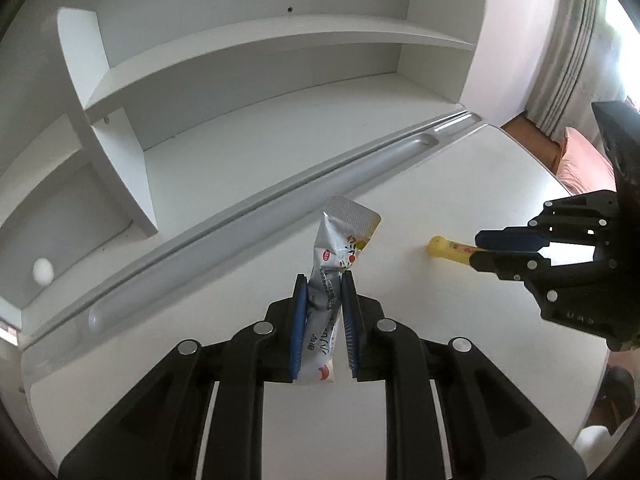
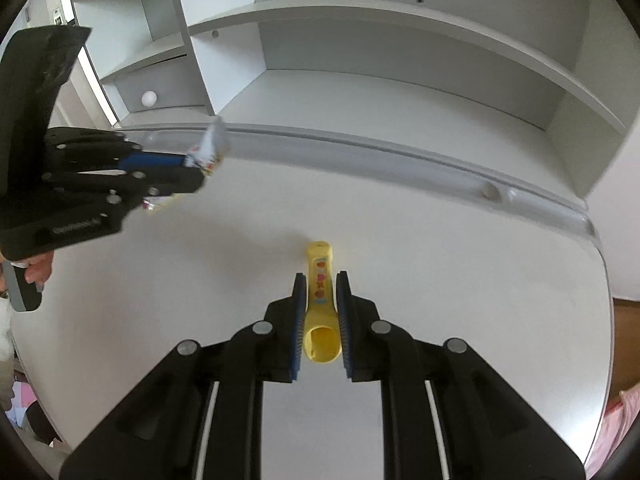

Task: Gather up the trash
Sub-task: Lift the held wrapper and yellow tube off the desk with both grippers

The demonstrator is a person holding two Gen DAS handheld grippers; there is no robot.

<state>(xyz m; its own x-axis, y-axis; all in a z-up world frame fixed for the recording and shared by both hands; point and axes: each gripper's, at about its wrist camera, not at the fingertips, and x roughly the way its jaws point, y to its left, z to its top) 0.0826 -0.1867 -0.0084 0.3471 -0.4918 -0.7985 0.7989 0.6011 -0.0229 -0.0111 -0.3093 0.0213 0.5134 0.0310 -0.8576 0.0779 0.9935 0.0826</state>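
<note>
My left gripper point(image 1: 324, 280) is shut on a silver and white snack wrapper point(image 1: 340, 248) and holds it above the white desk point(image 1: 460, 184). The wrapper's crimped top sticks out past the fingertips. My right gripper point(image 2: 322, 280) is shut on a yellow plastic tube-shaped wrapper point(image 2: 320, 300) with red print, its far end close to the desk. In the left wrist view the right gripper point(image 1: 480, 250) is at the right with the yellow wrapper point(image 1: 444, 247) poking out. In the right wrist view the left gripper point(image 2: 192, 172) is at the left with the silver wrapper point(image 2: 210, 148).
A grey grooved pen tray point(image 1: 280, 196) runs along the back of the desk. Behind it stand white shelves point(image 1: 240, 64), with a small white ball point(image 1: 43, 270) in a left cubby. The desk's rounded edge point(image 2: 606, 280) is at the right, a curtain point(image 1: 572, 60) beyond.
</note>
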